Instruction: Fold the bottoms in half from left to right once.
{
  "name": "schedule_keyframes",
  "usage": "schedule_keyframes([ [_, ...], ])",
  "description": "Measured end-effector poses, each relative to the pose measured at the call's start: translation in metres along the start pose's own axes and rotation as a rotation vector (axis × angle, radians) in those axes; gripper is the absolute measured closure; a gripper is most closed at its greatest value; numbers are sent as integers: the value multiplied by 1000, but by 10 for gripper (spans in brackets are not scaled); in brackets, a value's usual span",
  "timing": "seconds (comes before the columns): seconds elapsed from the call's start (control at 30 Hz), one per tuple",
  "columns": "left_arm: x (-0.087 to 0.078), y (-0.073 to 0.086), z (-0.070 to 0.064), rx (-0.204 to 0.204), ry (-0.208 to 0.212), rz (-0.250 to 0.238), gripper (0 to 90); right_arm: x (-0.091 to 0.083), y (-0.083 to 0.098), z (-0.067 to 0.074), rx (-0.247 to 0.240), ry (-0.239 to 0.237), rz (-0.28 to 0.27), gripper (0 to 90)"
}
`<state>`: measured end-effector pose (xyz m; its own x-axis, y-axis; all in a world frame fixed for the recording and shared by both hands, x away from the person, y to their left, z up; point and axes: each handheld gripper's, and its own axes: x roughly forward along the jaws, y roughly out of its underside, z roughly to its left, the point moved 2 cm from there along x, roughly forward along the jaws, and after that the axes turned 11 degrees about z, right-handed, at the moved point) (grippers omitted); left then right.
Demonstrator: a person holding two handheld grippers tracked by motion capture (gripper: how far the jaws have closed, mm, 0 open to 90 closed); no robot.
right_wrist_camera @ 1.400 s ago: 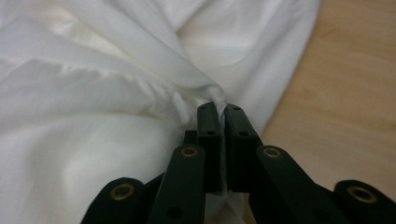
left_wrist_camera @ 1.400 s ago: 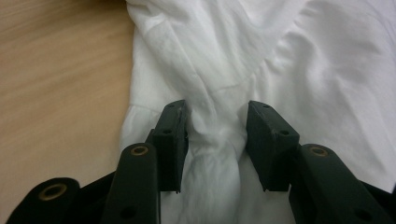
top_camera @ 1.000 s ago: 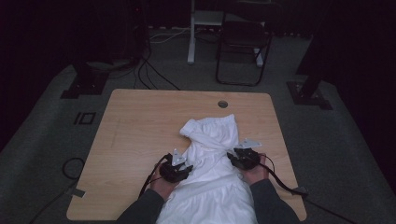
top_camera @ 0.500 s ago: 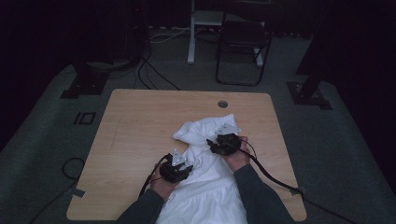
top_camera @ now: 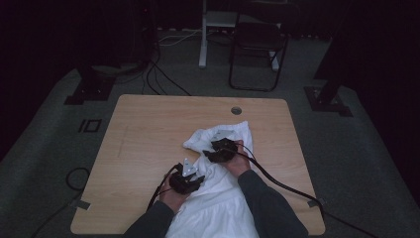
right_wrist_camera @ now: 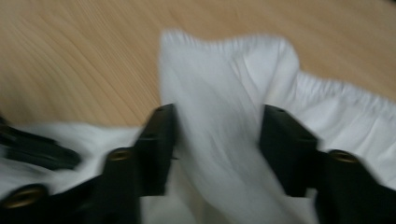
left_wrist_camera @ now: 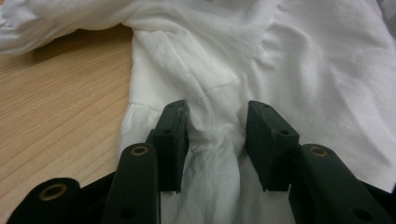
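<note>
Both tongs pinch the white shirt (top_camera: 218, 198) near the table's (top_camera: 148, 129) near edge: left tongs (left_wrist_camera: 215, 140) bunch it, right tongs (right_wrist_camera: 217, 149), just closing, grip a fold. Pull slowly, keep cloth flat.

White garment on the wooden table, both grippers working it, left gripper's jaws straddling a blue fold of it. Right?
Not quite: the fold is white, not blue. The left gripper view shows the left gripper with its jaws on either side of a bunched fold of the white garment, lying on the wooden table. The right gripper is on the garment too.
</note>
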<state>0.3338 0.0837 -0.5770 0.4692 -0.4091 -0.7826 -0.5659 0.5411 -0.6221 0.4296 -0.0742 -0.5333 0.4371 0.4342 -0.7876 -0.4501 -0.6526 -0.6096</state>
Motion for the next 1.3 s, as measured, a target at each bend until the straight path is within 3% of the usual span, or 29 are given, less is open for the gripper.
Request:
schedule_keyframes([
  [0.03, 0, 0, 0, 0, -1, 0, 587, 2, 2, -4, -8, 10, 15, 673],
  [0.07, 0, 0, -1, 1, -4, -2, 588, 0, 3, -6, -1, 16, 4, 754],
  [0.1, 0, 0, -1, 2, -11, -5, 587, -6, 4, -12, 32, 19, -23, 835],
  [0.13, 0, 0, -2, 4, -14, -5, 587, -17, 6, -22, 95, 26, -81, 876],
  [0.2, -1, 1, -3, 11, -20, -7, 587, -36, 11, -38, 191, 63, -153, 888],
  [0.3, -2, 2, -5, 18, -20, -6, 584, -63, 25, -72, 313, 211, -203, 891],
  [0.37, -2, 2, -7, 22, 4, -9, 575, -71, 39, -92, 403, 231, -207, 890],
  [0.43, -1, 1, -10, 32, -2, -7, 569, -63, 54, -106, 458, 235, -152, 889],
  [0.6, -1, 1, -9, 23, 16, -2, 555, -26, 83, -111, 522, 236, -19, 870],
  [0.7, -7, -5, -3, 25, 18, 1, 503, -15, 91, -106, 508, 252, 42, 852],
  [0.83, -22, -34, 9, 34, -15, -69, 472, -15, 93, -104, 506, 262, 61, 801],
  [0.9, -21, -51, 14, 36, -31, -92, 466, -16, 94, -105, 517, 255, 67, 790],
  [0.97, -8, -70, 22, 30, -44, -87, 465, -15, 94, -105, 524, 255, 64, 791],
  [1.1, 25, -88, 31, 11, -69, -43, 470, -15, 95, -106, 526, 250, 48, 789],
  [1.23, 55, -84, 36, -38, -61, 22, 470, -15, 98, -104, 539, 239, 27, 785],
  [1.3, 57, -78, 35, -57, -62, 9, 471, -15, 98, -101, 538, 235, 26, 785],
])
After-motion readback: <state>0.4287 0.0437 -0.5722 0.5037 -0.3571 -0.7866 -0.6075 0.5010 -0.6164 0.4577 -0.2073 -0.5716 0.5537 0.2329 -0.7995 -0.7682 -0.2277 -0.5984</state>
